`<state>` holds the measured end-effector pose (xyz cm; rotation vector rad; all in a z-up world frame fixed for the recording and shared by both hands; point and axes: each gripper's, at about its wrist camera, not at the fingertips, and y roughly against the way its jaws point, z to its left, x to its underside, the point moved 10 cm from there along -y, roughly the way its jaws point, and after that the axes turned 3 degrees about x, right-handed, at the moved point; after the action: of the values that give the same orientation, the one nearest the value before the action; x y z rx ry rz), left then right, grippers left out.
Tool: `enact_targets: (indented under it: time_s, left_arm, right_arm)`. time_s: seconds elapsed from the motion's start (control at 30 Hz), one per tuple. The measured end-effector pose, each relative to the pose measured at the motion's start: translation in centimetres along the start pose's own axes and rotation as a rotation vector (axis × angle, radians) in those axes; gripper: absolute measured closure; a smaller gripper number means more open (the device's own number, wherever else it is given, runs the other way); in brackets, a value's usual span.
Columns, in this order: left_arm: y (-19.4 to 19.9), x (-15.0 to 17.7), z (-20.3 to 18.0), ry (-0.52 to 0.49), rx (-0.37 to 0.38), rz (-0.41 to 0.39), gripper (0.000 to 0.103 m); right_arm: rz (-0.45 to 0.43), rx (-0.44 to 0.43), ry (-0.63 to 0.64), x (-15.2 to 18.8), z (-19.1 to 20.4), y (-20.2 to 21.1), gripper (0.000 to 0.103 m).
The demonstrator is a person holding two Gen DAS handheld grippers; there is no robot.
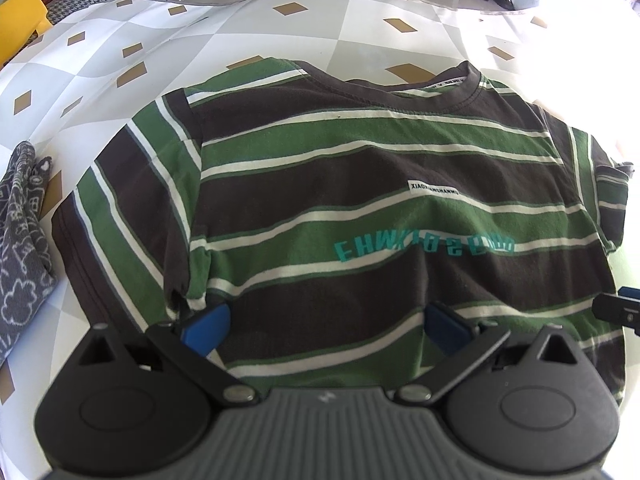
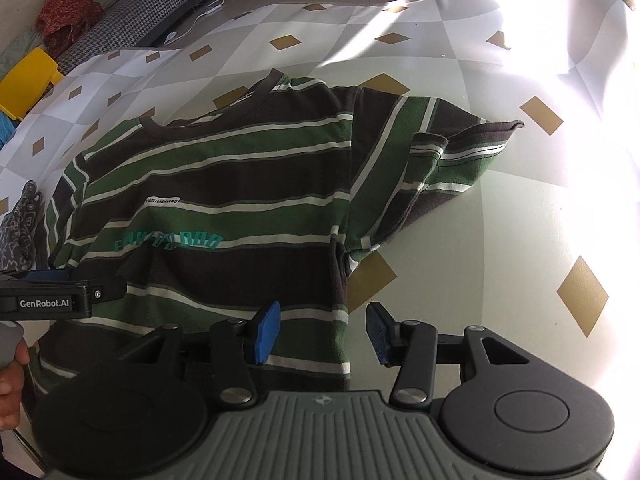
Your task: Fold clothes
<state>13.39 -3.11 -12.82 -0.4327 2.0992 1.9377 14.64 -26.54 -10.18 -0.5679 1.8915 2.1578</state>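
The green, dark-brown and white striped cotton T-shirt [image 1: 360,200] lies face up and spread flat on the bench [image 1: 360,20] with its diamond-patterned cover; no fold is made yet, apparently. Both sleeves and the body remain to fold. The left claw [image 1: 324,326] and right claw [image 2: 323,334], both released and empty, hover over its hem, near the bench's near edge.

Bench [image 1: 360,12] under a white-and-grey checked cover with tan diamonds; a green, dark and white striped T-shirt [image 1: 360,200] spread flat on it, a grey patterned cloth [image 1: 20,240] near its left sleeve.
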Motion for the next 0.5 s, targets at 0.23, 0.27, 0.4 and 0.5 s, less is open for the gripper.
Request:
enact_targets:
  time_s: [0.23,0.27,0.4,0.5]
  left_arm:
    - [-0.6,0.1,1.3,-0.004,-0.02,0.001,0.0]
    - [-0.6,0.1,1.4,-0.007,-0.025,0.0,0.0]
    - [-0.7,0.0,1.7,-0.021,-0.046,-0.001,0.0]
    - [-0.8,-0.3,2.1,-0.019,-0.058,-0.01,0.0]
  right_arm:
    - [-0.048,0.075,0.093,-0.3,-0.2,-0.8,0.07]
    - [-0.052,0.08,0.088,-0.5,-0.5,-0.8,0.075]
    - [-0.067,0.099,0.101,-1.1,-1.1,-1.0,0.08]
    - [-0.074,0.107,0.101,-1.3,-1.3,-1.1,0.08]
